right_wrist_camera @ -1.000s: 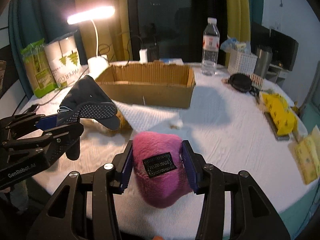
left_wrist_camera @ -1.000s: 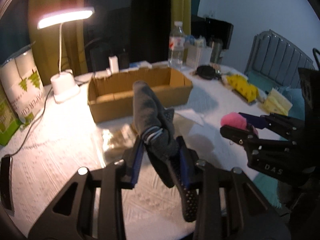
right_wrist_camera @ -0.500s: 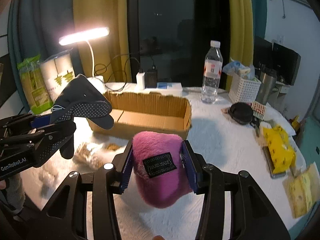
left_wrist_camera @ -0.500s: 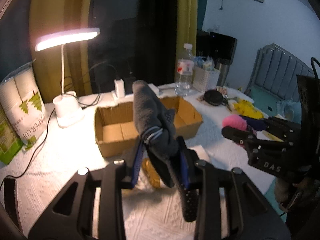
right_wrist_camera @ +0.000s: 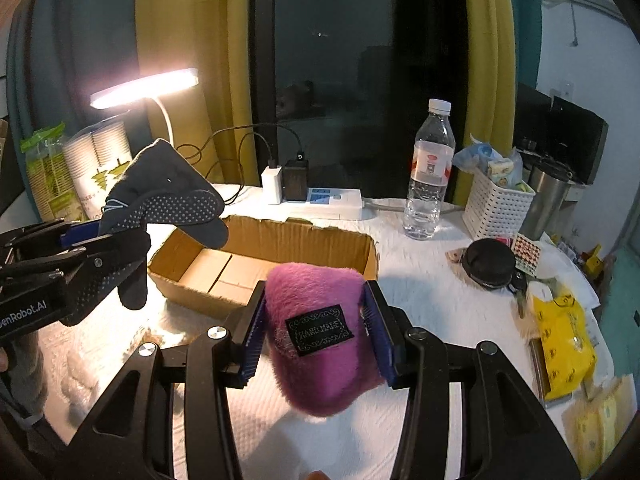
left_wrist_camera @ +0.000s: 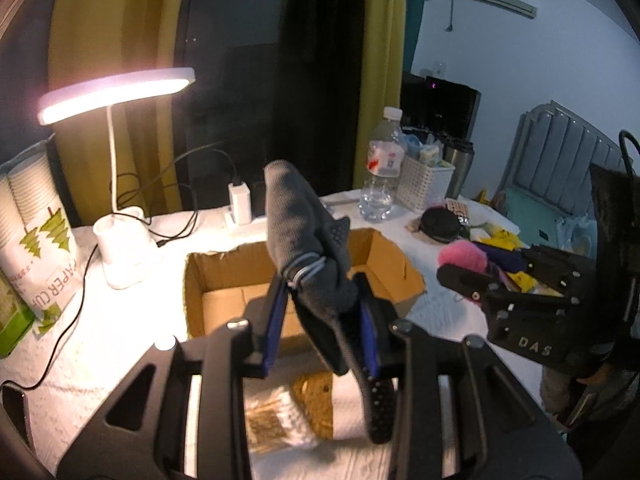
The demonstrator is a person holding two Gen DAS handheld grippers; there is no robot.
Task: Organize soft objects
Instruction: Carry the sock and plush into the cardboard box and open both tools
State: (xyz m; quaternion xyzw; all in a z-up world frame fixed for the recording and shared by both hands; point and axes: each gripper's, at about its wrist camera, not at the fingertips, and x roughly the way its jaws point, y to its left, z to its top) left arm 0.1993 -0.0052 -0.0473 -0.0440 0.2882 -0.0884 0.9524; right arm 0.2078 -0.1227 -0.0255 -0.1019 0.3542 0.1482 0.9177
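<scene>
Item 1: my left tool (left_wrist_camera: pixel 320 328), jaws clamped on a dark grey sock bundle (left_wrist_camera: pixel 304 240) held upright in the air. Ahead and below it: an open cardboard box (left_wrist_camera: pixel 224 280) on the counter (left_wrist_camera: pixel 120 320).

Item 2: my right tool (right_wrist_camera: pixel 316 340), jaws pressed against a pink plush piece (right_wrist_camera: pixel 320 336) with a black label. The box (right_wrist_camera: pixel 280 248) is just beyond it.

Both raised side by side, the left gripper (left_wrist_camera: pixel 320 320) and right gripper (right_wrist_camera: pixel 316 340) are each clamped on a load.
</scene>
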